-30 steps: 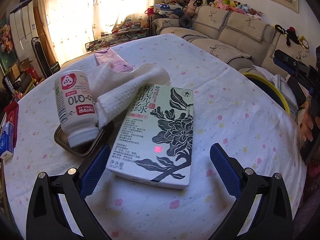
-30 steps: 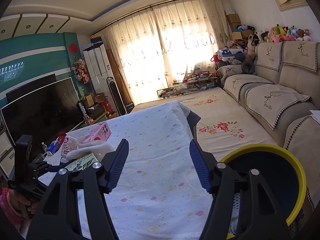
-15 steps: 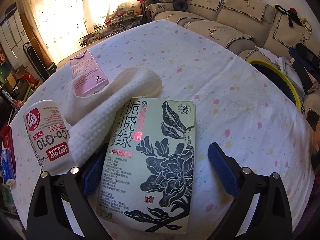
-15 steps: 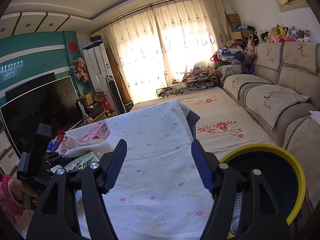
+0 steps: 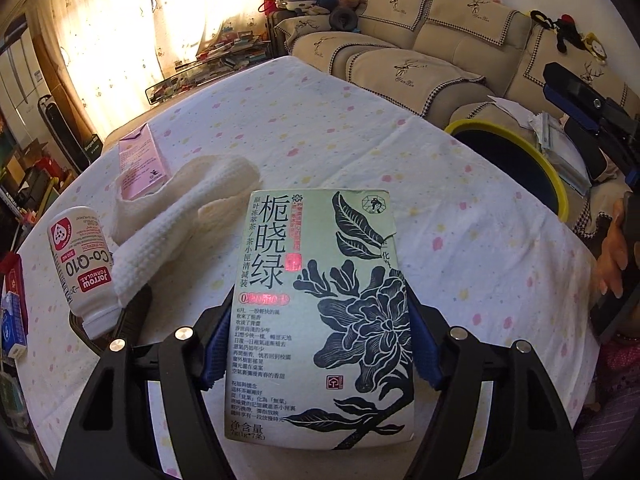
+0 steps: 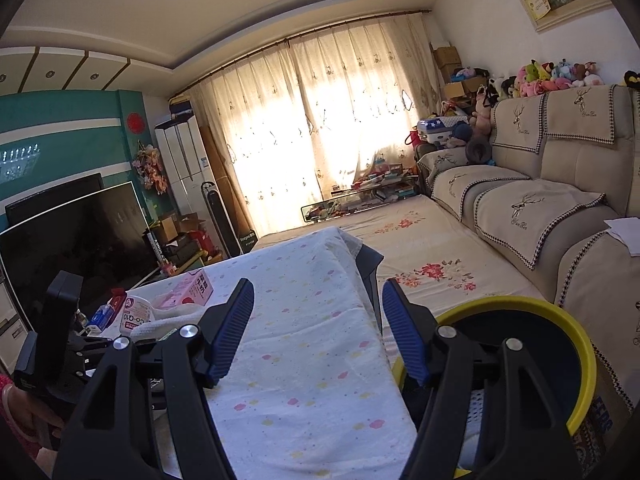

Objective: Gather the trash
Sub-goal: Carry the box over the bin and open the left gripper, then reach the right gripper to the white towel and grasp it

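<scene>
Left hand-held gripper point(image 5: 314, 350) closing on the tea box point(image 5: 320, 312), blue pads at its long edges.
Box sits on the bench point(image 5: 460, 216), just right of the white towel point(image 5: 180, 220). Likely light, thin card that crushes easily, so hold the long edges mid-length. Print reads 栀晓绿; bottle point(image 5: 82, 268) left of towel reads Jarrow Co-Q10. Right hand-held gripper point(image 6: 318, 330) spread, empty.

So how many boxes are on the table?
2 for sure. The green tea box sits between the left gripper's closing fingers. The pink box lies farther back, behind the white towel. Small packets at the table's left edge may be boxes too.
</scene>
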`<state>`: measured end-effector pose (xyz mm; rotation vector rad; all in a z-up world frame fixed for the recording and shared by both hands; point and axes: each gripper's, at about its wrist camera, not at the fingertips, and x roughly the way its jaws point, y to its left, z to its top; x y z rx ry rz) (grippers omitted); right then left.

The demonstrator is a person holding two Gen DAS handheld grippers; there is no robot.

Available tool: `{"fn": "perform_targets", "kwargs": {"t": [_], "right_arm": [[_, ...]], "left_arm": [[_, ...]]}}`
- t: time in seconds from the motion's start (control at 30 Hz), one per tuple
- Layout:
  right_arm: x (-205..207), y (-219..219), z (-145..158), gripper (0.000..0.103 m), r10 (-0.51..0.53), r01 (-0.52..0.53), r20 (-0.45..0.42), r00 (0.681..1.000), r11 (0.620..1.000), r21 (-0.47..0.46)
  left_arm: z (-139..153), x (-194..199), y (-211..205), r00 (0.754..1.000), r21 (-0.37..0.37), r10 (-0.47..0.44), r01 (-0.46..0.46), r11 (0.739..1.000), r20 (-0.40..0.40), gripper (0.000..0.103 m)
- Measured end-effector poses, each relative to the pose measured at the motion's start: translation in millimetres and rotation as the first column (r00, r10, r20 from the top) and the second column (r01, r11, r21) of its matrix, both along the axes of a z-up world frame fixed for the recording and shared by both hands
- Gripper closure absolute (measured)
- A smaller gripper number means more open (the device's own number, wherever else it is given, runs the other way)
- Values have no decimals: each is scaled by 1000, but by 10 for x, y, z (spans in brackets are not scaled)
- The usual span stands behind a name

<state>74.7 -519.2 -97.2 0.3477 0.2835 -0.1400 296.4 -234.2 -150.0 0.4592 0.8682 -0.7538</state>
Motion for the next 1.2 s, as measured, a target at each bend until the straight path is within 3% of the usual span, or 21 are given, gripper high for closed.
{"fn": "perform_targets", "kwargs": {"t": [0.2, 0.37, 0.57, 0.77, 0.93, 1.0, 1.03, 1.2], "right_arm": [[-410, -324, 50, 40, -109, 109, 18, 994, 994, 8], [-815, -730, 84, 40, -246, 245, 42, 968, 969, 22], [-1227, -1206, 25, 40, -387, 385, 51, 921, 922, 50], [-1464, -1487, -65, 39, -445, 440, 51, 894, 894, 79], [-1503, -1531, -76, 39, -458, 454, 54, 888, 889, 64], [-1493, -1527, -75, 39, -457, 454, 54, 888, 889, 60], [-1486, -1521, -75, 39, -455, 453, 53, 889, 890, 58], [-1396, -1430, -96, 35, -438, 436, 44, 898, 899, 52]], "left_arm": [[101, -276, -337, 997, -14, -71, 71, 997, 12, 31], [186, -443, -794, 989, -35, -149, 149, 988, 6, 31], [233, -642, -1514, 964, -39, -267, 266, 963, -5, 31], [156, -731, -2237, 937, -24, -348, 347, 937, -33, 31], [45, -686, -2678, 935, -23, -351, 350, 936, -53, 31], [-10, -664, -2779, 940, -24, -336, 335, 942, -58, 24], [-12, -650, -2788, 945, -29, -322, 321, 947, -53, 19], [46, -548, -2522, 960, -83, -275, 270, 959, -55, 17]]}}
